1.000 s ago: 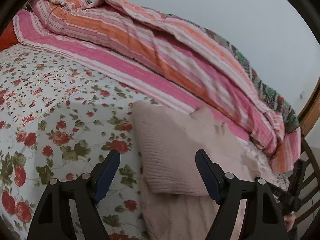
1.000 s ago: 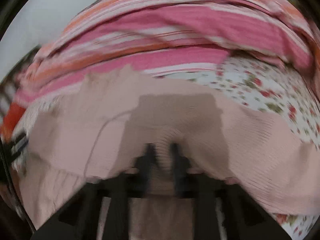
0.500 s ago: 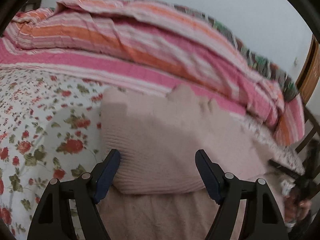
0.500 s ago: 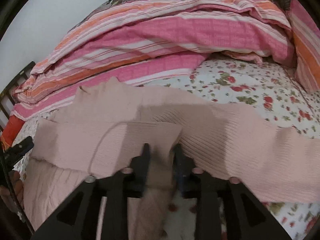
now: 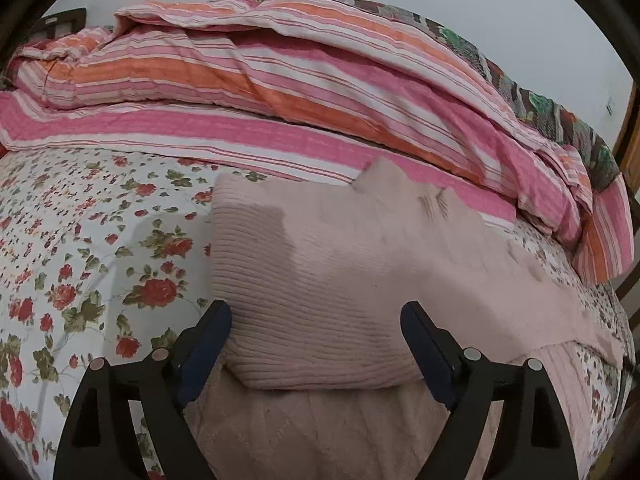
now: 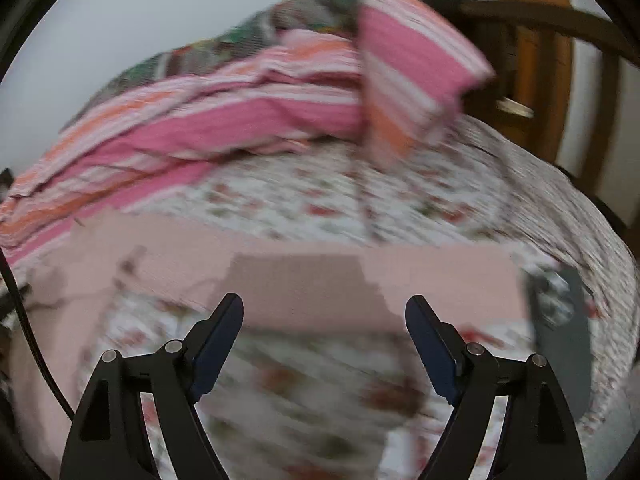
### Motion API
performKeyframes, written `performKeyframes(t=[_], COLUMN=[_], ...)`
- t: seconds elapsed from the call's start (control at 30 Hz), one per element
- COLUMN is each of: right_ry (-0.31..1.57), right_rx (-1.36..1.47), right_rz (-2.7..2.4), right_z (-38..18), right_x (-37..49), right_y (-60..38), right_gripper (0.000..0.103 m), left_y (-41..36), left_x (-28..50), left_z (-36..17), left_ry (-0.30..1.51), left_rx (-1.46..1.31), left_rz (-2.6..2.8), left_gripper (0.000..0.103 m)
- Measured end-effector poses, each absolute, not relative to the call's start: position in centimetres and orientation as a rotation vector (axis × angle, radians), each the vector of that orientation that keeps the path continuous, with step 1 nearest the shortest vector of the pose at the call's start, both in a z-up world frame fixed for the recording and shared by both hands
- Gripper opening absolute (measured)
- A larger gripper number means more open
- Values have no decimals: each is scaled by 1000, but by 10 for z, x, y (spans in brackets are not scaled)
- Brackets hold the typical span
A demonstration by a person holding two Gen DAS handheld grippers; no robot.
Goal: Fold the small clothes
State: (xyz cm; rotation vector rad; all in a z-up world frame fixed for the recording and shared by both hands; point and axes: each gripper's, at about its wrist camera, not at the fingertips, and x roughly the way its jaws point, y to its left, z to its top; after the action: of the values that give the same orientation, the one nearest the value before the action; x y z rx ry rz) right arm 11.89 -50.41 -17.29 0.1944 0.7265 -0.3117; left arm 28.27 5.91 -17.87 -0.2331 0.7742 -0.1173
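Observation:
A pale pink ribbed knit garment (image 5: 340, 280) lies on the floral bedsheet (image 5: 80, 248), with one part folded over onto the rest. My left gripper (image 5: 316, 344) is open and empty, its jaws spread either side of the folded edge, just above it. In the blurred right wrist view the same pink garment (image 6: 304, 280) lies across the sheet ahead. My right gripper (image 6: 324, 336) is open and empty, near the garment's front edge.
A pink, orange and white striped quilt (image 5: 320, 92) is heaped along the far side of the bed and shows in the right wrist view (image 6: 248, 108). A wooden bed frame (image 6: 532, 48) stands at the right. The bed edge drops off at the right.
My right gripper has let go of the pink garment, opened and swung right; its view is blurred. My left gripper stays open and has shifted a little over the fold.

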Motion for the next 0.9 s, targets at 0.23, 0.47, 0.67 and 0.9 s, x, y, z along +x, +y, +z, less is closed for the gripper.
performKeyframes(t=[0.23, 0.47, 0.67, 0.9], right_ry=[690, 662, 681, 543], right_rx=[396, 449, 222, 65], right_rz=[-292, -359, -490, -449], right_z=[-198, -195, -175, -105], right_x=[104, 129, 160, 167], right_y=[-553, -574, -551, -479], right_gripper=[82, 82, 6, 6], left_y=[56, 60, 66, 94], left_x=[281, 282, 275, 258], left_z=[-176, -178, -172, -156], left_ry=[761, 774, 745, 691], left_rx=[-222, -244, -281, -323], left_rz=[-77, -74, -84, -79], left_gripper=[86, 86, 86, 86])
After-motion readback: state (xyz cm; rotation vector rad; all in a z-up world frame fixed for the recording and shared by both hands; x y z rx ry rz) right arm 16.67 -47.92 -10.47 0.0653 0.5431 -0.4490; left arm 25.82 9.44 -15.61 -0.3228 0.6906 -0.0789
